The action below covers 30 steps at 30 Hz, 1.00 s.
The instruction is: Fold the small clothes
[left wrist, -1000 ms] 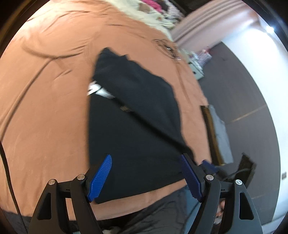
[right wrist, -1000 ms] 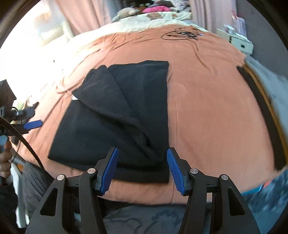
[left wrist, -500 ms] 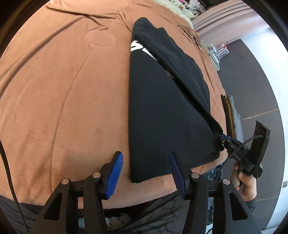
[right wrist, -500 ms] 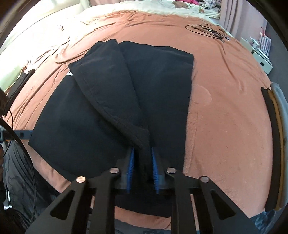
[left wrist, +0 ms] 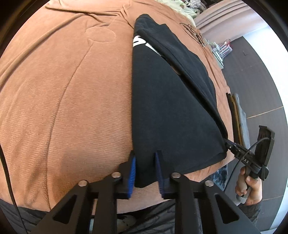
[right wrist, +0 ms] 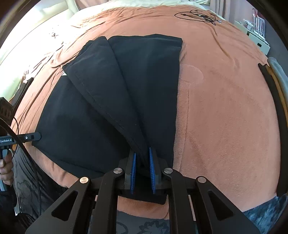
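Black garment (left wrist: 171,111) lies on the brown bedspread (left wrist: 63,100), near edge along the bed's front edge. Partly folded: flat body layer underneath, narrower flap folded diagonally across it, running from the far end to the near right corner. Soft fleece-like cloth, stitched hem along the flap edge. White print (left wrist: 139,42) peeks out from under the flap at the far end; letters cut off, can't read.

Left gripper (left wrist: 144,171): jaws closing, narrow gap, the garment's near left corner between the blue pads (left wrist: 132,172). Pads look in contact with the cloth on both sides.

Right gripper (right wrist: 142,170): jaws nearly together, clamped on the bunched near end of the flap, cloth fanning out from between the pads (right wrist: 133,171).

Writing: "GenRobot.AI" on the left gripper's body where it shows at the left edge of the right wrist view (right wrist: 19,139). On the right gripper's body in the left wrist view (left wrist: 244,156), letters ending "AS" are visible, rest unreadable.

View differences:
- Left wrist: white print, the person's right hand (left wrist: 249,187) on the handle, dark floor (left wrist: 261,81) beside the bed.
- Right wrist: full fan of the fold, garment's far edge, black cable loop (right wrist: 196,15) on the bedspread far right, white shelf unit (right wrist: 257,37) beyond, the person's left hand (right wrist: 6,169) at far left.
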### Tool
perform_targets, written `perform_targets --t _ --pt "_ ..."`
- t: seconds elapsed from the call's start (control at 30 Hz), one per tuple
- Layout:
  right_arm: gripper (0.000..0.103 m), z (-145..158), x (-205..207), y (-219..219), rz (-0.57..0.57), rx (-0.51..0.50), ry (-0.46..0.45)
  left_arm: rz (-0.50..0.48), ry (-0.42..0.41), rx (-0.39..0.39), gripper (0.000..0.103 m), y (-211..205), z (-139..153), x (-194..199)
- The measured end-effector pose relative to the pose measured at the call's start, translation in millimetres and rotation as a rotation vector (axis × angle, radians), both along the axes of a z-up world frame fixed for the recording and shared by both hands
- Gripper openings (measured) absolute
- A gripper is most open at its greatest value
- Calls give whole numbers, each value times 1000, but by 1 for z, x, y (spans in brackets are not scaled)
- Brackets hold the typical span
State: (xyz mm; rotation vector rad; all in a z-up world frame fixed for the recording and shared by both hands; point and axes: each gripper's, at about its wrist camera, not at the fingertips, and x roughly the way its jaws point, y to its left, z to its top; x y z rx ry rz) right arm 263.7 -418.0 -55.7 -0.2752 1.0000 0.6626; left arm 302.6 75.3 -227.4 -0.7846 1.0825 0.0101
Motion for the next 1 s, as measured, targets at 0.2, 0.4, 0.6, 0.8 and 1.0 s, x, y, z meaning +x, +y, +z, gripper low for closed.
perform_targets --t 0.2,0.4,0.6,0.8,1.0 --pt "3 19 -7 -18 -27 123 55 -2 -16 -2 10 4 5 -4" --pt "2 31 -23 -38 -18 177 85 -20 -15 1 9 7 8 -6" --pt "2 23 -21 -59 -66 198 97 -37 -8 -2 9 9 9 -2" --pt "2 4 -6 -64 -105 178 128 -58 7 25 9 4 4 6" --pt "7 9 -15 -42 -75 32 28 -70 7 9 10 8 9 10"
